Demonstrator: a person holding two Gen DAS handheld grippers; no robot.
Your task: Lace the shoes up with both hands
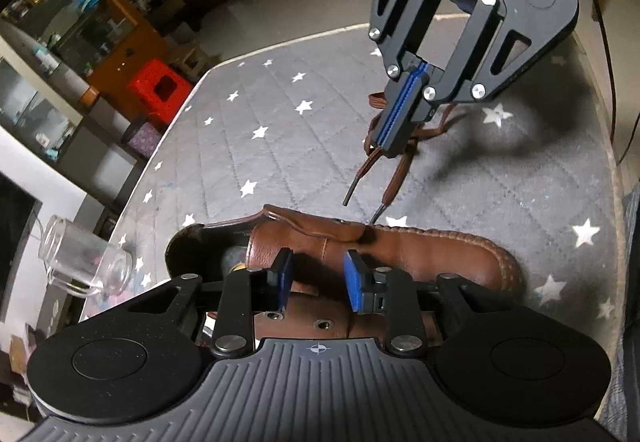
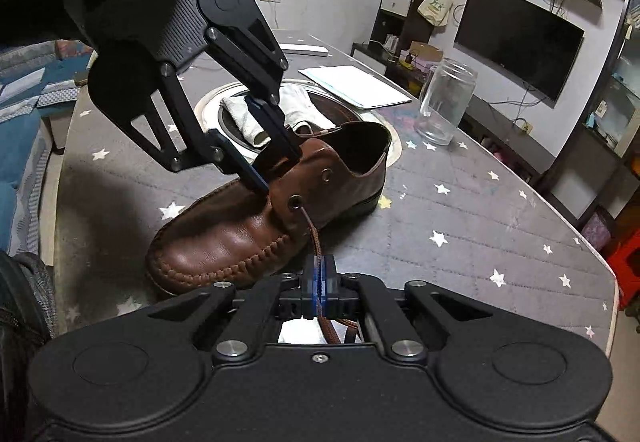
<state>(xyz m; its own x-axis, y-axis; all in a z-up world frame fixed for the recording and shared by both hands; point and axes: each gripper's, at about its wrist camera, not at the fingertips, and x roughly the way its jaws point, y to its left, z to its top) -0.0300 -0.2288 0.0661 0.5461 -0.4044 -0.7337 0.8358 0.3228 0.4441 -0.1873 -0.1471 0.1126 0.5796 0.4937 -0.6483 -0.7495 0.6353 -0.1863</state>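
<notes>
Right gripper (image 2: 319,282) pinches our lace (image 2: 314,238) just beside the shoe (image 2: 240,226), left gripper (image 1: 318,282) open astride it; one eyelet (image 2: 296,202) threaded, others wait.

A brown leather shoe (image 2: 256,218) lies on its sole on the star-patterned grey table cover (image 2: 460,210), toe toward the camera and heel away. The right gripper (image 2: 319,274), just in front of the shoe's toe side, has its jaws pressed together on a brown shoelace (image 2: 313,234) that runs up to the lower eyelet (image 2: 296,202) on the shoe's flap. The left gripper (image 2: 276,166) reaches down from above onto the shoe's tongue area. Behind the shoe's heel stands a clear glass jar (image 2: 446,102), with white papers (image 2: 352,84) farther back.
</notes>
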